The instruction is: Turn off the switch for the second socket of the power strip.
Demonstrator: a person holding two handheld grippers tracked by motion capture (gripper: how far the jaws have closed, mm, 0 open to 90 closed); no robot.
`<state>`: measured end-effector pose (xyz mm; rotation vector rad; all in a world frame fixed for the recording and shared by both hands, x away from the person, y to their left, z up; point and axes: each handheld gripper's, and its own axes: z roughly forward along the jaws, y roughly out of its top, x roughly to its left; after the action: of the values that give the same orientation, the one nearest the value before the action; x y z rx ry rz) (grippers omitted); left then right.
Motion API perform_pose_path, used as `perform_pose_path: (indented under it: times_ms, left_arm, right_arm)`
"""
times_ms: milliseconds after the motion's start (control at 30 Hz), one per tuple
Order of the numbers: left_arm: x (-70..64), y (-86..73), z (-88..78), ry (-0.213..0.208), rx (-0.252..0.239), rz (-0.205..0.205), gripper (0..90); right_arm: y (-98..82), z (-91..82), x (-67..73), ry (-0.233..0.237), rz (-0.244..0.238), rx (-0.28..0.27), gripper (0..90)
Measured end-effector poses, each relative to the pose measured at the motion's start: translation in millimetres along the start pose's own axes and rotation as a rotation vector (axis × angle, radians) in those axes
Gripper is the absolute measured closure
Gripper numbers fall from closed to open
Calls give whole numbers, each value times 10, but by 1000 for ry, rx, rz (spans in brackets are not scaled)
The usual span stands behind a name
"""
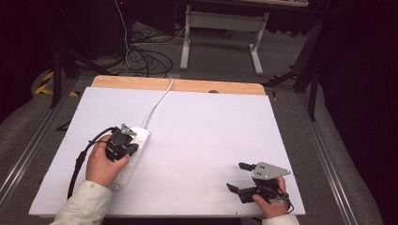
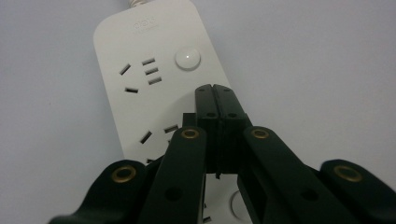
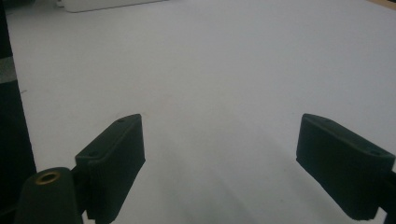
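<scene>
White board covers the table, wood strip along its 12 o'clock edge. Left gripper sits at about 8 o'clock on the board, left hand wrapped round its body, black cable looping off to 7 o'clock. It hovers right over the power strip, which lies slanted at 8 o'clock, cord running up to 12 and off the far edge. In the left gripper view the jaws are pressed fully together, nothing between them, tips over the strip's middle; round button at 11 o'clock from the tips, a socket group further left, another socket partly hidden by the jaws. Contact with the strip: cannot tell. Right gripper rests low at 5 o'clock on the board, right hand behind it, grey plate on top, jaws pointing toward 9. In the right gripper view its pads stand wide apart, holding nothing, bare board between them; strip's edge shows at 11 o'clock, well apart.
</scene>
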<state>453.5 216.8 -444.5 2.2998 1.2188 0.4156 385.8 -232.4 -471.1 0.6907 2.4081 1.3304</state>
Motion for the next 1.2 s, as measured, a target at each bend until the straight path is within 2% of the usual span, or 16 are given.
perform_pose_path:
  times_ms: [100, 667, 933, 1133, 1200]
  left_arm:
    - [3, -12, 2, -12, -7, -13, 899]
    - [-18, -13, 1, 13, -8, 9, 900]
    - [-24, -17, 3, 9, -8, 16, 900]
    - [-47, -19, 3, 32, -10, 25, 900]
    - [-48, -23, 6, 24, -12, 19, 900]
  right_arm:
    - [0, 0, 1, 0, 0, 1, 158]
    - [2, -2, 3, 2, 0, -2, 157]
    - [0, 3, 5, 3, 2, -1, 157]
    - [1, 2, 4, 4, 3, -1, 157]
    - [1, 1, 4, 3, 2, 0, 158]
